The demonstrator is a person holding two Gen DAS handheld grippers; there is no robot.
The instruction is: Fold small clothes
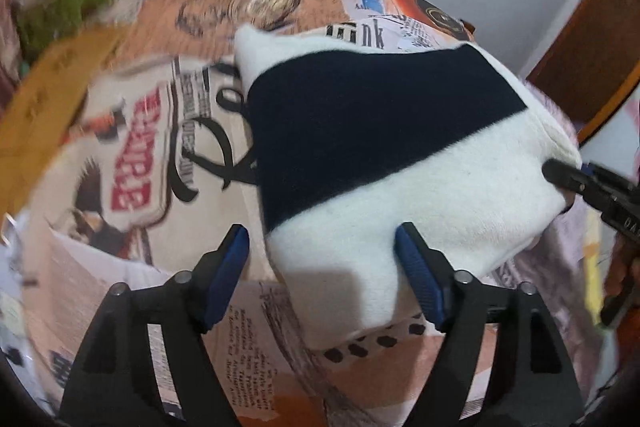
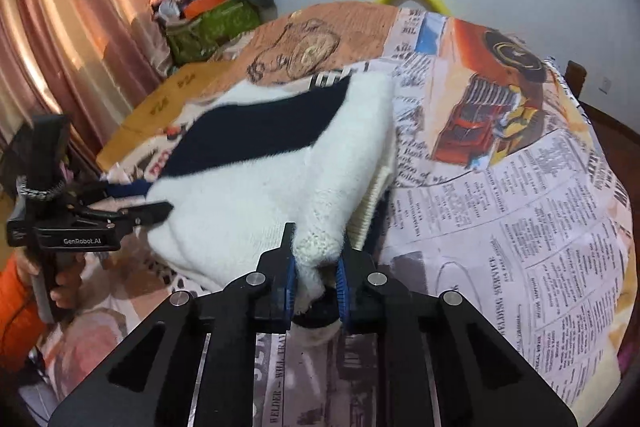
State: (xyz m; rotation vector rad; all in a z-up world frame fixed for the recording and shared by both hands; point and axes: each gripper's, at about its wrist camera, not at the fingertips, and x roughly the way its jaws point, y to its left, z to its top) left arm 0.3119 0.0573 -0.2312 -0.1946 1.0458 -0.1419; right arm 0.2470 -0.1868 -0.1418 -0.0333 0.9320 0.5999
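White and navy knit garment (image 1: 400, 163) folded on newspaper-print bedcover (image 2: 520, 207), left gripper (image 1: 320, 251) jaws wide around its near corner, not pressing, right gripper (image 2: 316, 279) pinching its white edge, cluttered green bag (image 2: 212, 23) by the wall, contents unclear

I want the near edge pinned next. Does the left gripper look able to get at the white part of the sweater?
Probably yes: the left gripper is open, with the sweater's white corner already between its fingers and nothing in the way.
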